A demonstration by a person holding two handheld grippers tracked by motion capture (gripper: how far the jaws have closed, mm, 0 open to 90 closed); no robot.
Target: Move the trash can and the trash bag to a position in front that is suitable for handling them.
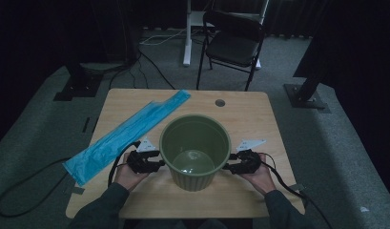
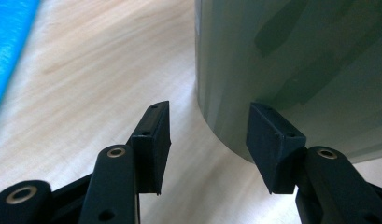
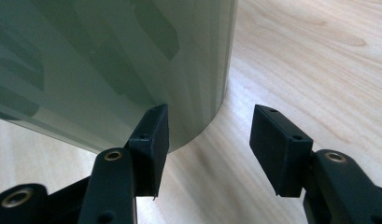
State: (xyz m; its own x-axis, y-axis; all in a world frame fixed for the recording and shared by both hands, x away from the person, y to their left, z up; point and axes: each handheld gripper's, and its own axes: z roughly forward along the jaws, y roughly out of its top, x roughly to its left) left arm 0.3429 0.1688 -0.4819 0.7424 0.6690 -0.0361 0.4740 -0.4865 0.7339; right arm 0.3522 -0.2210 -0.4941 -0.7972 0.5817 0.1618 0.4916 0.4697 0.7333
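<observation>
Green bin (image 1: 195,152) between open left gripper (image 1: 157,161), right gripper (image 1: 229,164)

The high view is dim and grainy with a black surround; both gripper views are brighter, softly blurred up close.

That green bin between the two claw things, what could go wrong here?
The green bin is wide and smooth-walled, and both the left gripper and right gripper stand open at its sides, so pushing it between them could let it slip or tip. Sliding it left could rumple the blue bag lying close by.
</observation>
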